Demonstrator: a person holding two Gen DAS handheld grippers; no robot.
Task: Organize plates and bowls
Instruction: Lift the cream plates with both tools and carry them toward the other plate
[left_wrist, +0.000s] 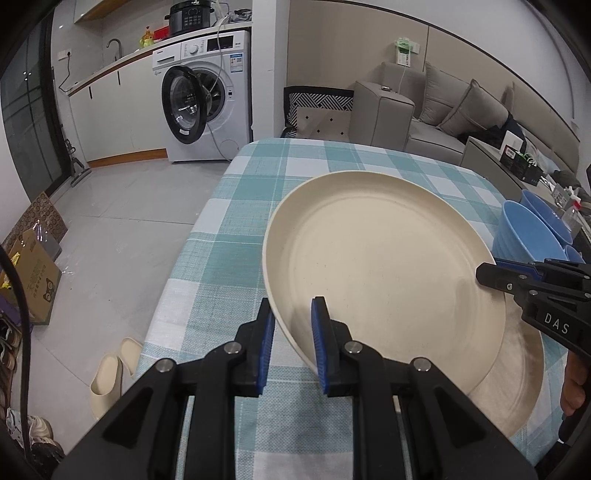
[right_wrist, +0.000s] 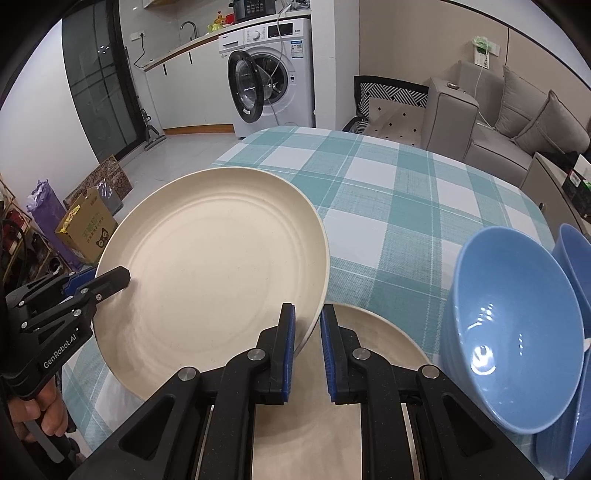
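Both claws, left claw (left_wrist: 293, 345) and right claw (right_wrist: 307, 350), are pinching opposite rims of the cream plate (left_wrist: 380, 273), carrying it above the second plate (right_wrist: 373, 354) near the desk's (left_wrist: 255, 206) right edge; next comes lowering it squarely on.

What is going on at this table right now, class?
A person holds a pair of tongs in each hand, and both grip the rim of one cream plate: the left tongs on its near-left edge, the right tongs on the opposite side. The plate is tilted, raised above a second cream plate lying on the checked tablecloth. Blue bowls stand stacked to the right.
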